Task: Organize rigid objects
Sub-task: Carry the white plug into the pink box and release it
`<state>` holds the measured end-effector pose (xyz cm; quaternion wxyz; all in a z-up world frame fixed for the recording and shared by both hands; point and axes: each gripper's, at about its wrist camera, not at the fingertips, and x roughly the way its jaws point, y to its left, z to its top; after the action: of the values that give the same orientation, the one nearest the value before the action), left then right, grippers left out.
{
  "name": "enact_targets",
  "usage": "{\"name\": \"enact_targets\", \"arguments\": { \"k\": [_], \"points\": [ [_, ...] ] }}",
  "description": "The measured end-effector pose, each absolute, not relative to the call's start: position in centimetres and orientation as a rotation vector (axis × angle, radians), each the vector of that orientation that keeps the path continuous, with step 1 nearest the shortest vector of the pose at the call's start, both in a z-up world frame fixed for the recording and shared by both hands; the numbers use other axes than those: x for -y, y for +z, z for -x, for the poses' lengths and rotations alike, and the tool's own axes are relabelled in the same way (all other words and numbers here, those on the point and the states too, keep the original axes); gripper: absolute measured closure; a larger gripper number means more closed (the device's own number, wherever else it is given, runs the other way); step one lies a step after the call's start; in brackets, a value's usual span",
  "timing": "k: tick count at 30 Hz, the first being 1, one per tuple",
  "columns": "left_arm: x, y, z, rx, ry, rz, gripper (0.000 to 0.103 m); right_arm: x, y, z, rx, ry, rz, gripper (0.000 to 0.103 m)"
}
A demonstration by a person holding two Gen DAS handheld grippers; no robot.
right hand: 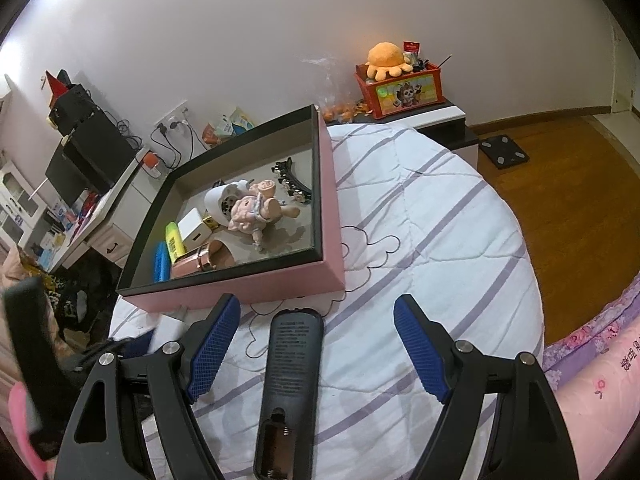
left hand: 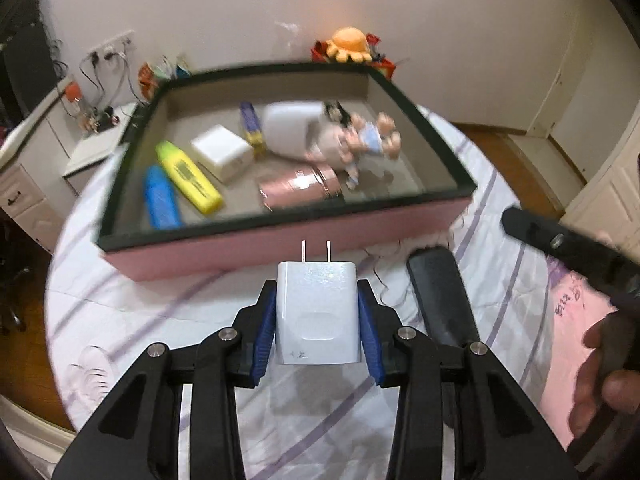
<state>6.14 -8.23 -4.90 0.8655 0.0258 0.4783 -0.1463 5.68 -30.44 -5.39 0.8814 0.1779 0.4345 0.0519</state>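
Left wrist view: left gripper [left hand: 319, 316] pinches white charger [left hand: 317, 312] by its flat sides; light, stiff, slippery; right gripper [right hand: 316, 350] spread.

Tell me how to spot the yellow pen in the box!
Find the big pink box with the dark rim on the striped bed. Look in its near left corner, where two fat pens lie side by side. The yellow pen lies between the blue pen and a white block, and it alone is bright yellow.
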Motion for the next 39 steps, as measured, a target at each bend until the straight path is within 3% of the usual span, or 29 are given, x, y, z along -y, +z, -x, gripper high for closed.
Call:
{"name": "enact_targets", "arguments": {
  "k": [11, 22, 30, 32, 33, 38, 39],
  "points": [
    [4.9, 0.8, -13.6, -0.880, -0.218, -0.017, 0.065, 28.8, -4.7, -8.0, -0.893, 0.145, -0.350, 0.022],
    [5.2, -3.7, -25.8, -0.955, -0.191, -0.018, 0.065, 28.9, -5.6, -11.7, -0.940, 0.122, -0.333, 0.022],
    [4.7, -8.3, -29.9, -1.093, -0.168, -0.016, 0.063, 27.9, -6.3, -14.6, -0.977, 0.123, -0.297, 0.022],
    [4.8, -8.7, -30.2, -1.116, -0.161, -0.022, 0.059, 27.8, -6.6, -15.1, -0.986, 0.123, -0.297, 0.022],
    [4.8, -8.9, -30.4, -1.125, -0.167, -0.023, 0.049, 27.7, -6.8, -15.2, -0.990, 0.124, -0.296, 0.022],
    [5.1, -8.6, -30.1, -1.117, -0.189, -0.015, 0.040, 27.2, -6.8, -15.1, -0.993, 0.127, -0.291, 0.022],
    [5.2, -8.3, -29.7, -1.107, -0.191, -0.016, 0.031, 27.2, -6.6, -14.9, -0.990, 0.127, -0.289, 0.022]
  ]
}}
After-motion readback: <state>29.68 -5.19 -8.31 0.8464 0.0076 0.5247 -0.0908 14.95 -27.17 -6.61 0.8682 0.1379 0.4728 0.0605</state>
